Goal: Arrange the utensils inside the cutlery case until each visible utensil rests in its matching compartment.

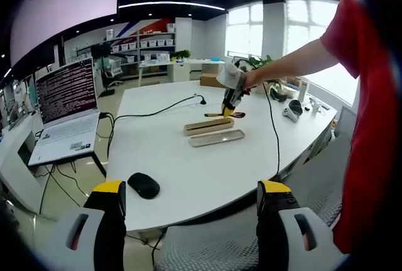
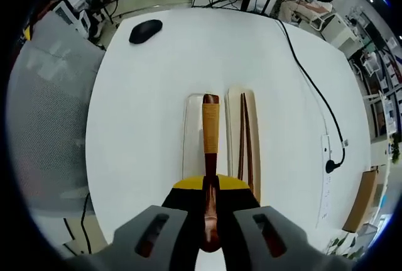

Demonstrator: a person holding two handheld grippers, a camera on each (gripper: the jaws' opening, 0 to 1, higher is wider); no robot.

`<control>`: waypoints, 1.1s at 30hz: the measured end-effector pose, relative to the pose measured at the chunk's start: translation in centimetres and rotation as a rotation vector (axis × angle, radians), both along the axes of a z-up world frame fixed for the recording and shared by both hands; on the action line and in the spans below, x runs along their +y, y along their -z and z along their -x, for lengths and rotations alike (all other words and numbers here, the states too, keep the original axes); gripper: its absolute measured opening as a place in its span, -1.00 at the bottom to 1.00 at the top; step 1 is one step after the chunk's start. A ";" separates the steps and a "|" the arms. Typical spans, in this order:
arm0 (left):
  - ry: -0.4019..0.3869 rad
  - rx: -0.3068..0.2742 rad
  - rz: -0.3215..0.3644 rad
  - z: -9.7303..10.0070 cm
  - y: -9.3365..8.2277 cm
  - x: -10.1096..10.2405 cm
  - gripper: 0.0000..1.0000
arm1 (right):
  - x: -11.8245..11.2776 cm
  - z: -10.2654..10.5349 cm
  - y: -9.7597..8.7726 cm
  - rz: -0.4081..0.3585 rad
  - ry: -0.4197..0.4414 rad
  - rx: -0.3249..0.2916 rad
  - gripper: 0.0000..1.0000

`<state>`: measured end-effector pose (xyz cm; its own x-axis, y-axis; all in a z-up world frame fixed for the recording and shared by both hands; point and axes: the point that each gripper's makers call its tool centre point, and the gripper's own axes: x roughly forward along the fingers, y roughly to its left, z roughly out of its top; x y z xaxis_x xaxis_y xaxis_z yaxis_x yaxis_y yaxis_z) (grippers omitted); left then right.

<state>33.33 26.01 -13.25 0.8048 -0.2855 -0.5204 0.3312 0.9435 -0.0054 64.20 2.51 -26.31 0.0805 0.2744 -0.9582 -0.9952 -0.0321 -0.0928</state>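
Observation:
The cutlery case lies open in two long halves in the middle of the white table (image 1: 169,158). A pale half (image 2: 191,136) is bare; the wooden half (image 2: 252,120) next to it holds a pair of dark chopsticks (image 2: 245,136). My right gripper (image 2: 210,186) is shut on a brown wooden spoon (image 2: 210,126), held lengthwise above the strip between the halves. In the left gripper view the right gripper (image 1: 227,109), in a person's hand, hovers over the wooden half (image 1: 208,125) and pale half (image 1: 217,138). My left gripper (image 1: 191,189) stays open at the near table edge, holding nothing.
A black mouse (image 1: 144,185) (image 2: 145,30) lies near one table edge. A black cable (image 1: 157,112) (image 2: 314,88) runs across the table beyond the case. An open laptop (image 1: 63,114) stands to the left, and a grey chair (image 2: 44,114) stands by the table.

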 end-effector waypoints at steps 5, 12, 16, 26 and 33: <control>-0.001 0.003 0.005 -0.3 0.1 -0.1 0.77 | 0.2 -0.7 -0.3 -0.001 0.005 -0.004 -0.97; 0.027 -0.005 0.038 -0.7 -0.1 -0.8 0.79 | 0.5 -2.1 -0.4 0.011 0.000 -0.022 -0.97; 0.026 -0.017 0.066 -1.0 -0.4 -0.9 0.83 | 0.9 -2.8 -0.5 0.011 -0.010 -0.024 -0.97; 0.021 -0.014 0.064 -1.6 -0.3 -0.5 0.82 | 1.3 -4.3 -0.8 0.033 -0.021 -0.021 -0.97; 0.016 0.015 0.057 -1.2 0.6 -0.2 0.82 | 1.7 -4.8 0.5 0.047 -0.030 -0.019 -0.97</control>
<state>34.54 25.82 -13.80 0.7922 -0.3279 -0.5147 0.3461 0.9361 -0.0636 69.03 4.20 -26.83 0.0915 0.2320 -0.9684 -0.9918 -0.0664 -0.1096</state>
